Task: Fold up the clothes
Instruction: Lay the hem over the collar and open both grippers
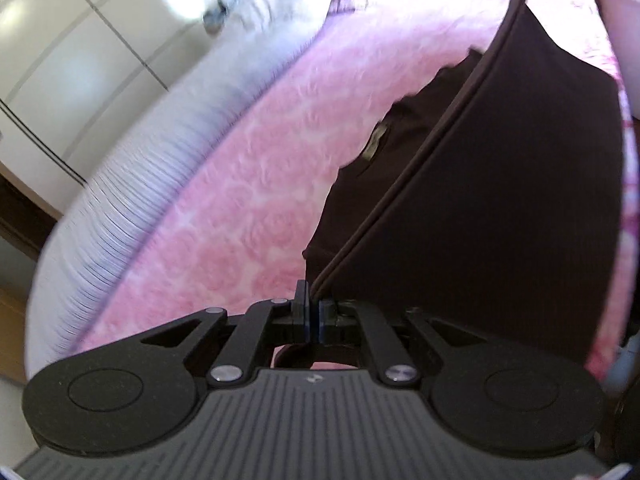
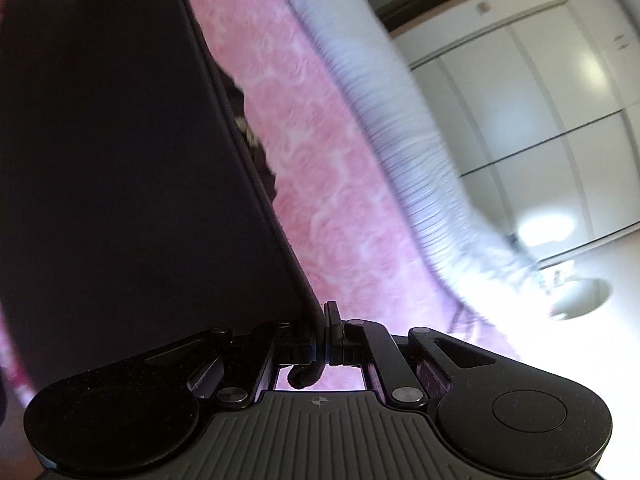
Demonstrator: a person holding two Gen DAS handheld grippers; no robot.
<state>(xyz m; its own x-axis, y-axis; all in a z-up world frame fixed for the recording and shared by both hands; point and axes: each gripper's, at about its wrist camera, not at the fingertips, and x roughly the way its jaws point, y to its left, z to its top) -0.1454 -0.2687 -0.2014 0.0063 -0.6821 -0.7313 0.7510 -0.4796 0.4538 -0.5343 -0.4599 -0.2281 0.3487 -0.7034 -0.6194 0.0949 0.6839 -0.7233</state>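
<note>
Left wrist view: left hand-held gripper (image 1: 312, 314) clamped on hemmed edge of dark garment (image 1: 500, 200), right hand-held gripper (image 2: 320, 338) pinching the same hem, cloth stretched taut between them and raised above the pink bedspread (image 1: 248, 184), lower part lying on the bed. Mid-fold by the look, layer count unclear, no finished fold visible. Open bedspread beside garment; striped bed edge (image 1: 132, 200) and wardrobe (image 2: 540, 120) beyond limit reach.

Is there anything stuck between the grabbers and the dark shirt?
Nothing visible. The left gripper is shut right on the hem of the dark garment, and the right gripper pinches the same hem at its other end. The cloth hangs stretched between them above the pink bedspread.
</note>
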